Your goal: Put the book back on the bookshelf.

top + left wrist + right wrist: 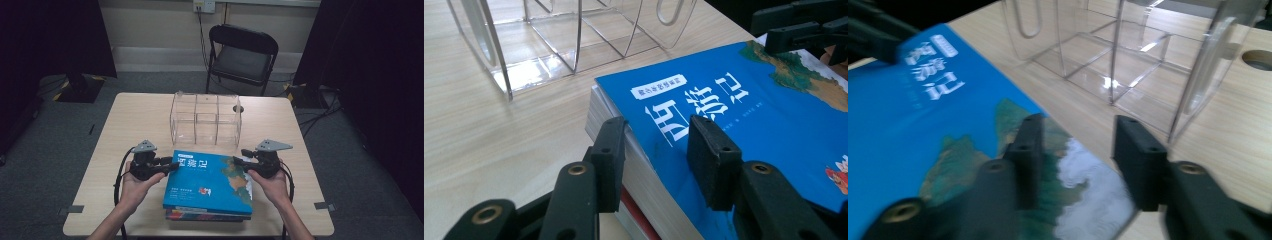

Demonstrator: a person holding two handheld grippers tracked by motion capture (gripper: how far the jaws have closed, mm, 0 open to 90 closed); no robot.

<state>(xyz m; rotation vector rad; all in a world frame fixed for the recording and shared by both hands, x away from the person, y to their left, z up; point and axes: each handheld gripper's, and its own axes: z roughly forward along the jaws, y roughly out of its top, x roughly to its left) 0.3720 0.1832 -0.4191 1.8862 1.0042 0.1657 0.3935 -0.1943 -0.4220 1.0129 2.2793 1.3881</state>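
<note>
Where the bench's near edge runs, a thick blue book (210, 182) lies flat on top of a second book (207, 216), whose red and dark edge peeks out beneath it. Its glossy cover is bright blue, with large white characters and a small white label toward the far left corner, a green and white landscape painting along the right side, and a small red figure near the front. The pale page block shows along its left side in the left gripper view. Just beyond the book, toward the middle of the bench, stands a clear acrylic organizer (206, 118) with several compartments.

Both forearms come in from the near edge, one at each side of the book. The left gripper (658, 150) is held level, pointing inward at the book's left edge; its jaws are partly open and straddle the far left corner, one pad beside the page block, the other over the cover, neither plainly pressing. The right gripper (1078, 160) mirrors it at the book's right edge, jaws partly open above the painted corner, with nothing clamped between them. That view is blurred.
</note>
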